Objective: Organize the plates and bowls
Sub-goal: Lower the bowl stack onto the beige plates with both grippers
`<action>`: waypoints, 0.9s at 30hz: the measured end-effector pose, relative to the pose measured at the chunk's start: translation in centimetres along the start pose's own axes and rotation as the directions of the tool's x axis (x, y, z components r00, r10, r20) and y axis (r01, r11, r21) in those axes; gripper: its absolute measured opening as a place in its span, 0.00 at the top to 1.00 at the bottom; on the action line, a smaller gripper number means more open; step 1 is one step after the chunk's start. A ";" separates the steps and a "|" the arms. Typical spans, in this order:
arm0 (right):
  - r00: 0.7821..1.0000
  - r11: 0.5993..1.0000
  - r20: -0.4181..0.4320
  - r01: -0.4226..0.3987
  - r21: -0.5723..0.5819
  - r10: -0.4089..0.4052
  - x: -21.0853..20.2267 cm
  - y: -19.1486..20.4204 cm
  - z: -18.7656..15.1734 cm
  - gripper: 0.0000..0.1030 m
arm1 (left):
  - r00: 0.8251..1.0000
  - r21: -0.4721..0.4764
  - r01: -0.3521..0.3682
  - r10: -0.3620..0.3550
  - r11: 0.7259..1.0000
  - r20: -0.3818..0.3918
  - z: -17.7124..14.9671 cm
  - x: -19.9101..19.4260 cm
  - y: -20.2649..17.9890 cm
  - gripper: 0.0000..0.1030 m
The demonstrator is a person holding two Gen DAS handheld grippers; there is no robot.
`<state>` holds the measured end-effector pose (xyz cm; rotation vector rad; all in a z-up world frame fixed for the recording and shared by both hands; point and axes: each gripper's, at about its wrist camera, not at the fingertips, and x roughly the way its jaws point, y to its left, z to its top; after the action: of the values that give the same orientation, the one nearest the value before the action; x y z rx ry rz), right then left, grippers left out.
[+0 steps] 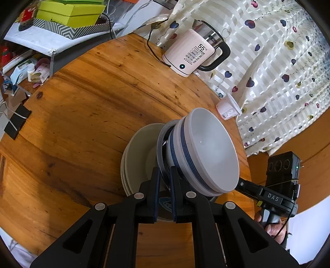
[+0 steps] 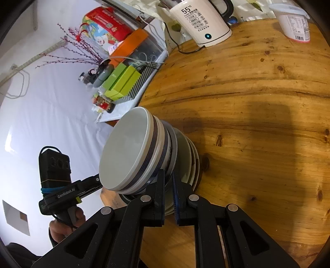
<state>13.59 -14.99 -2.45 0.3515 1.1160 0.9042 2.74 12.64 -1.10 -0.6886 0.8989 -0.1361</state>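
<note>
A stack of white bowls with blue rings (image 1: pixel 210 150) sits on a dark-rimmed plate (image 1: pixel 160 142), which rests on a pile of cream plates (image 1: pixel 136 156) on the round wooden table (image 1: pixel 92 92). My left gripper (image 1: pixel 164 175) is shut on the near rim of the dark-rimmed plate. In the right wrist view the same bowl stack (image 2: pixel 127 152) sits on the plates (image 2: pixel 189 156). My right gripper (image 2: pixel 169 179) is shut on the plate rim from the opposite side. Each gripper shows in the other's view, the right one (image 1: pixel 268 195) and the left one (image 2: pixel 68 191).
A white electric kettle (image 1: pixel 191 55) with a cord stands at the table's far edge. A white yoghurt tub (image 1: pixel 228 108) sits near the floral cloth (image 1: pixel 278 68). Green boxes (image 1: pixel 70 12) and clutter lie on a shelf at left.
</note>
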 end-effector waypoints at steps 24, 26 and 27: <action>0.997 0.995 -0.021 0.072 -0.067 -0.073 1.0 1.4 0.5 0.91 | 1.000 -0.028 -0.017 0.017 0.999 -0.001 -0.4 -0.3 0.6 0.92; 0.997 0.995 -0.023 0.075 -0.071 -0.076 1.1 1.5 0.5 0.91 | 1.000 -0.025 -0.022 0.022 0.999 0.001 -0.5 -0.4 0.4 0.92; 0.997 0.995 -0.023 0.075 -0.072 -0.077 1.1 1.5 0.5 0.91 | 1.000 -0.027 -0.023 0.023 0.999 0.001 -0.6 -0.4 0.4 0.92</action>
<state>13.56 -13.14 -1.90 0.2382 1.1111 0.8809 1.97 12.85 -1.34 -0.7030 0.9087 -0.1034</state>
